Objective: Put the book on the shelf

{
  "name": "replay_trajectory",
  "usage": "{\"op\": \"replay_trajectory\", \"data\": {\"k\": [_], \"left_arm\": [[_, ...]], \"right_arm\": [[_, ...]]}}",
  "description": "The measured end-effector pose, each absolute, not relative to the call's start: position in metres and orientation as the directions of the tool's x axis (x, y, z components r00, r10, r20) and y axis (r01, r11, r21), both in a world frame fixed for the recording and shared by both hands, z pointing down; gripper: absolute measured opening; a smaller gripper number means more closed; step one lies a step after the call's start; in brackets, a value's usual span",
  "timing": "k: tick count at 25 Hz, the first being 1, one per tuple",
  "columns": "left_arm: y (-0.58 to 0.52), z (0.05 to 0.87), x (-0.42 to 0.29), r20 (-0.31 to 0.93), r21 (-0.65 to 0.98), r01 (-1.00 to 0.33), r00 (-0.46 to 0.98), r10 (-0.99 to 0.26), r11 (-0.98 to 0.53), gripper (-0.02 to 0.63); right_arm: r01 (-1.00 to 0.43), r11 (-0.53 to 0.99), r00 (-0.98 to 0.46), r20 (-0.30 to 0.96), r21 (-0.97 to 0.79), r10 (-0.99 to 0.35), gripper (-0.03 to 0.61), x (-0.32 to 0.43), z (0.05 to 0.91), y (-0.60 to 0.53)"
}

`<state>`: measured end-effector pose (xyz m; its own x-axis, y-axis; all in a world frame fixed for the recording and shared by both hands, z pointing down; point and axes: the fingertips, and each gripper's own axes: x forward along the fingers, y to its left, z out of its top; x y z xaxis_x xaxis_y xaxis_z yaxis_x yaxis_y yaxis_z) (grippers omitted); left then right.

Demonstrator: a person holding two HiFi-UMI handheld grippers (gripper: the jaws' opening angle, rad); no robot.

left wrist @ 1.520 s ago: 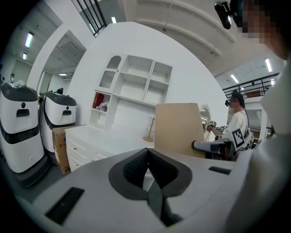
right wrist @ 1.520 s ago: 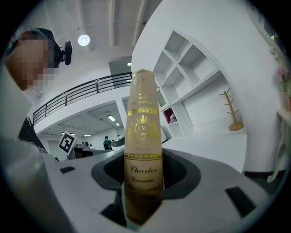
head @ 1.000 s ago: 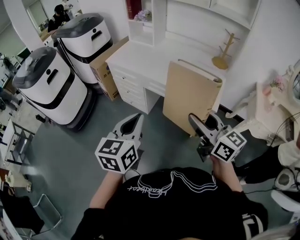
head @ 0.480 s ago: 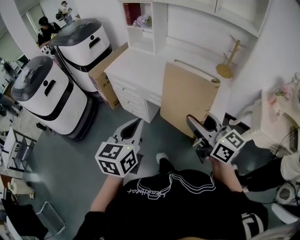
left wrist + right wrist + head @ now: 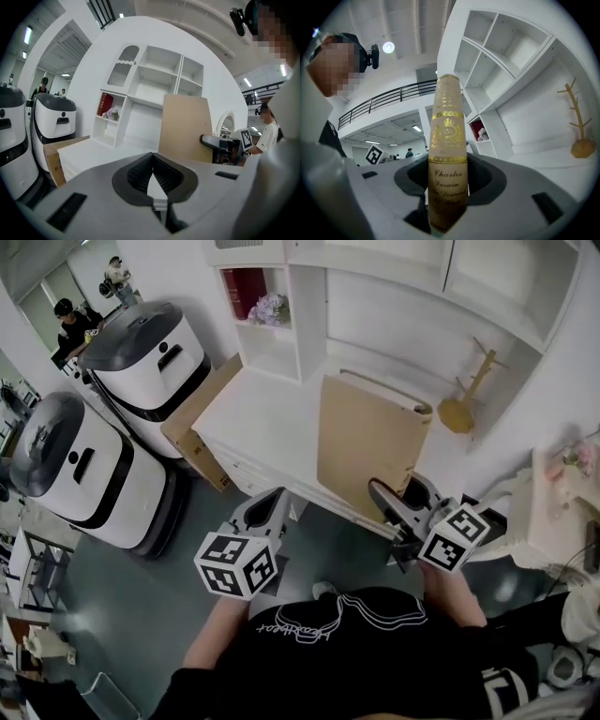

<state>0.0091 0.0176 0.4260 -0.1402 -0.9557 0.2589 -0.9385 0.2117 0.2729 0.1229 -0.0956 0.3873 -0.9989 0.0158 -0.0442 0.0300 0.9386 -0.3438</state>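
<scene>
1. The right tongs (image 5: 398,495) are clamped on the book (image 5: 366,442), pads pressing both covers near its lower edge, jaws held fairly wide by its thickness
2. The book rises straight up out of those tongs, long axis vertical, gilt spine facing back toward the tongs' own camera
3. The left tongs (image 5: 267,512) hang lower and to the left of the right pair, tips together with nothing between them, well apart from the book
4. The shelf (image 5: 302,315) lies ahead of and above the right tongs, beyond the book and across the white table (image 5: 253,423); in the right gripper view its open compartments stand right of the spine, the upper ones looking bare, a lower one holding a red thing (image 5: 476,127) and flowers (image 5: 482,134)
5. By my reading the book is in transit and not yet in any compartment; the coming move turns on reaching forward and up with the right hand, the only loaded one and the nearer to the shelf, keeping the book upright so its fore-edge enters first
</scene>
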Motion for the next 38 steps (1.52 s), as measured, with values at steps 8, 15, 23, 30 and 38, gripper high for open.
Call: {"op": "replay_trajectory", "data": {"k": [8, 15, 23, 30, 38], "left_arm": [[-0.048, 0.404, -0.025, 0.217, 0.251, -0.955, -0.106, -0.970, 0.160, 0.002], [-0.082, 0.396, -0.058, 0.185, 0.248, -0.964, -0.054, -0.981, 0.100, 0.002], [-0.142, 0.381, -0.123, 0.165, 0.248, -0.968, 0.076, -0.983, -0.033, 0.002], [-0.191, 0.363, -0.181, 0.152, 0.252, -0.953, 0.208, -0.966, -0.165, 0.002], [-0.230, 0.348, -0.230, 0.113, 0.242, -0.922, 0.335, -0.935, -0.301, 0.002]], "right_arm": [[-0.001, 0.954, -0.995, -0.091, -0.298, -0.029, 0.202, 0.089, 0.356, -0.162], [-0.052, 0.964, -0.986, -0.138, -0.260, -0.090, 0.201, 0.065, 0.329, -0.193], [-0.177, 0.954, -0.963, -0.159, -0.240, -0.219, 0.201, 0.016, 0.310, -0.236], [-0.319, 0.923, -0.917, -0.175, -0.217, -0.358, 0.201, -0.024, 0.284, -0.266], [-0.477, 0.867, -0.841, -0.212, -0.146, -0.498, 0.201, -0.051, 0.249, -0.288]]}}
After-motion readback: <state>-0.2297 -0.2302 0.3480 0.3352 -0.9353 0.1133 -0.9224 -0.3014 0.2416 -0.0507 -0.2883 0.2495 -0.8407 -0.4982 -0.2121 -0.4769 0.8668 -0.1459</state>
